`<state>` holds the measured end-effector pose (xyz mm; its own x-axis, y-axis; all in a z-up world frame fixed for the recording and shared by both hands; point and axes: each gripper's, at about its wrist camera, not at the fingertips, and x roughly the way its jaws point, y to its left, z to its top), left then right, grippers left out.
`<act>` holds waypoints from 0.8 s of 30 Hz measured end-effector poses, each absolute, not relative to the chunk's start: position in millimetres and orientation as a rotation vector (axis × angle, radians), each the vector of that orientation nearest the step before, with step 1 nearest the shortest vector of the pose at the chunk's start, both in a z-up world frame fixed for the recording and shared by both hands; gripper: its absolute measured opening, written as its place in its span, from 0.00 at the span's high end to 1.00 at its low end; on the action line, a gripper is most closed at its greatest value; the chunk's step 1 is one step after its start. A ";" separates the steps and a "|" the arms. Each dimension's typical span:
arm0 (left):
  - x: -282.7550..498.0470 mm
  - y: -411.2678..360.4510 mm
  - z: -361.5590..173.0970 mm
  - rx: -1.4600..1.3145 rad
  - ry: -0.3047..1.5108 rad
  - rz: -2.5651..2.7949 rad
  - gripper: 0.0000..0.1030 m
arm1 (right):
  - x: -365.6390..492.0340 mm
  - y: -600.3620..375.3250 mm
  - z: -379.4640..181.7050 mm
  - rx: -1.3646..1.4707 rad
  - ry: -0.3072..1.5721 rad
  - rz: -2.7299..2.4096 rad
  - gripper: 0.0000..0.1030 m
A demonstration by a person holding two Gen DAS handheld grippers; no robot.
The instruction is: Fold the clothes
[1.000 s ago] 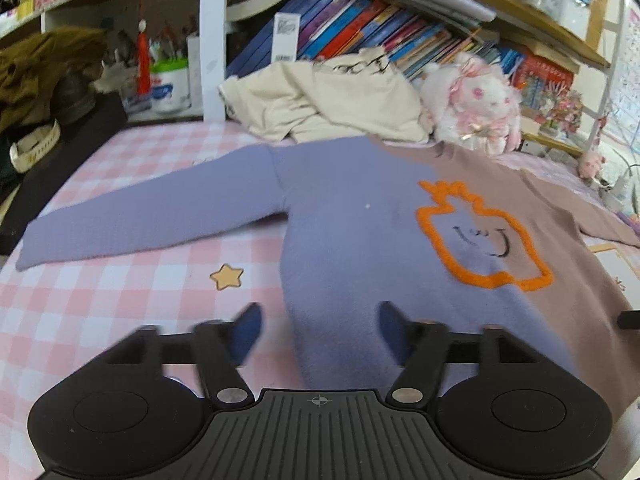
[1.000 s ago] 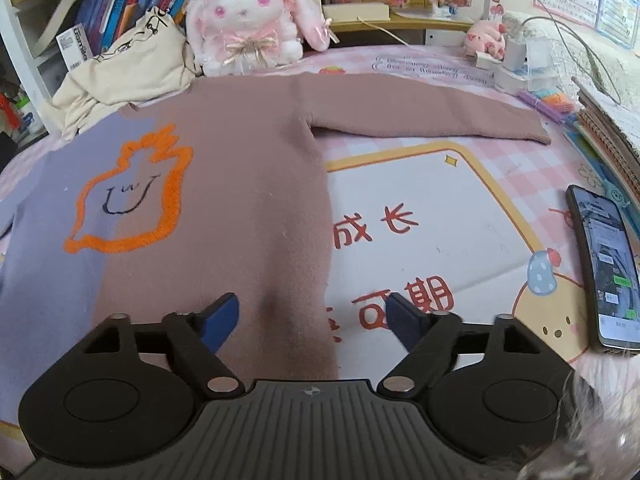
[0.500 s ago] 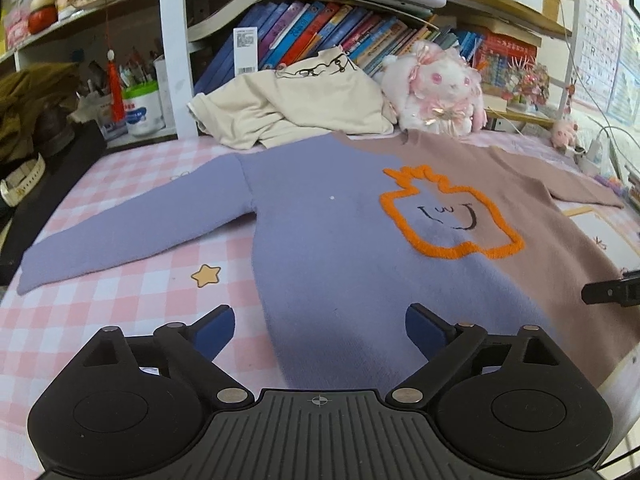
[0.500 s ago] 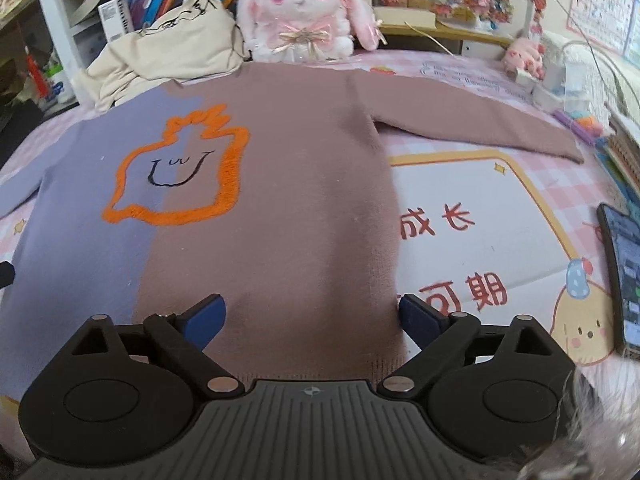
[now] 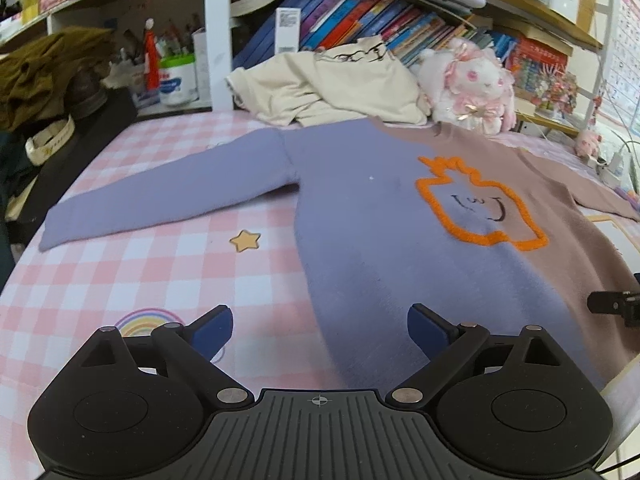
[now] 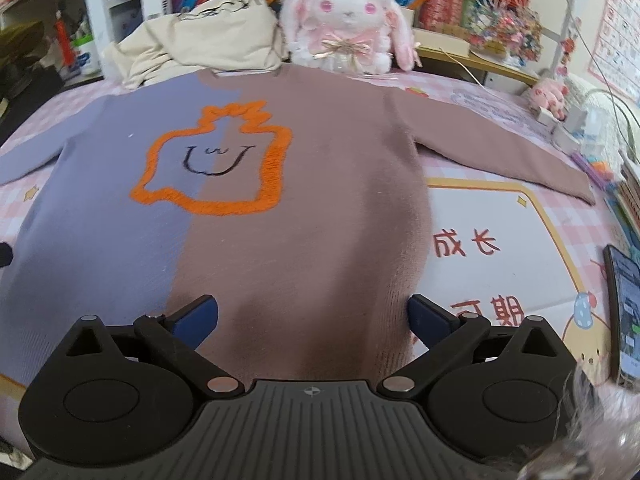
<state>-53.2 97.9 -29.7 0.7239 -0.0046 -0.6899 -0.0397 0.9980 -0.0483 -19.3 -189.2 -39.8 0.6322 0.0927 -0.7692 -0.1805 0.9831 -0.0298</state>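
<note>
Sweater (image 6: 304, 208) flat on bed, hem beneath both spread-wide grippers, left gripper (image 5: 319, 330) and right gripper (image 6: 314, 316) just widened, grasping nothing

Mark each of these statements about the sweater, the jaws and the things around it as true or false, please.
1. The sweater lies spread flat with both sleeves out. True.
2. The left gripper holds the hem of the sweater. False: its jaws stand wide open and grip nothing.
3. The plush rabbit sits beyond the collar of the sweater. True.
4. The orange outline is only on the brown half. False: it crosses both the purple half and the brown half.
5. A phone lies on the sweater. False: it lies apart on the mat, to the right.
</note>
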 end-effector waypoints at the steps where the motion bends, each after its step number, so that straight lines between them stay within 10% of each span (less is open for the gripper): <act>1: -54.0 98.3 -29.9 -0.062 0.762 0.023 0.07 | -20.0 -185.8 -40.0 -0.120 0.872 0.165 0.01; 24: -79.2 128.2 -31.2 -0.105 0.769 0.147 0.07 | -24.1 -118.8 -42.5 -0.288 0.850 0.420 0.00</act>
